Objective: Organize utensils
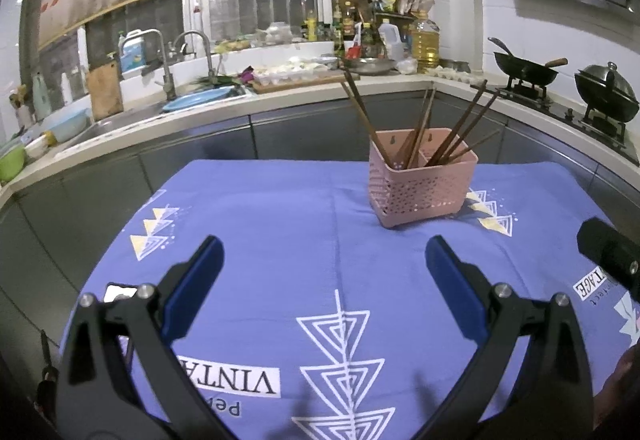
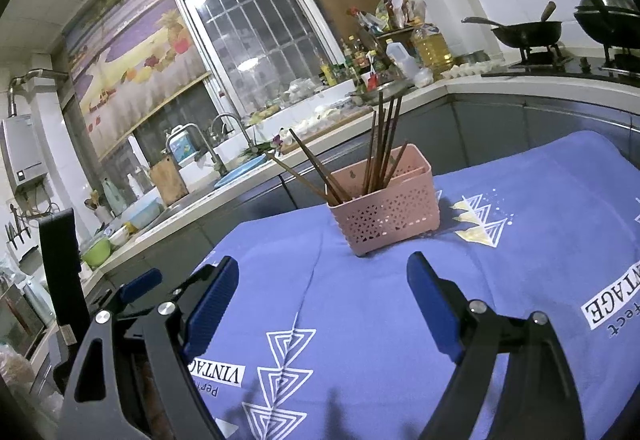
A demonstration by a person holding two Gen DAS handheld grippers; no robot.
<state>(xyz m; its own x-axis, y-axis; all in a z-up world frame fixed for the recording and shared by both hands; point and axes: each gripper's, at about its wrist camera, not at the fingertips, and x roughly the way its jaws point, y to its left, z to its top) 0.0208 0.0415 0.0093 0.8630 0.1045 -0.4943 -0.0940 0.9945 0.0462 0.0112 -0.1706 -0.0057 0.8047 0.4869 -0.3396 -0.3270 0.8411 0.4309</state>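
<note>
1. Blue-padded fingers [image 1: 200, 272] of the left gripper [image 1: 324, 260] are standing wide apart and holding nothing, hovering over the near half of the cloth-covered surface [image 1: 280, 200].
2. Further right, the right gripper [image 2: 322, 280] is likewise spread wide and empty over the same purple cloth, pointing toward the basket.
3. One pink perforated basket [image 1: 420, 184] is sitting upright near the far edge of the surface, right of its middle, well apart from both grippers.
4. Dark wooden chopsticks [image 1: 416, 128] are leaning in the basket, fanning out left and right; about eight sticks are showing, though overlapping ones are making the count uncertain. An inner divider seems to be splitting the basket into two compartments.
5. No loose utensils are lying on the visible cloth, so the sorting is probably finished or nearly so.
6. If tidying the sticks is the step in hand, one gripper should be steadying the basket wall while the other is closing on a single stick near its upper end, lifting straight up to avoid tipping the light basket.
</note>
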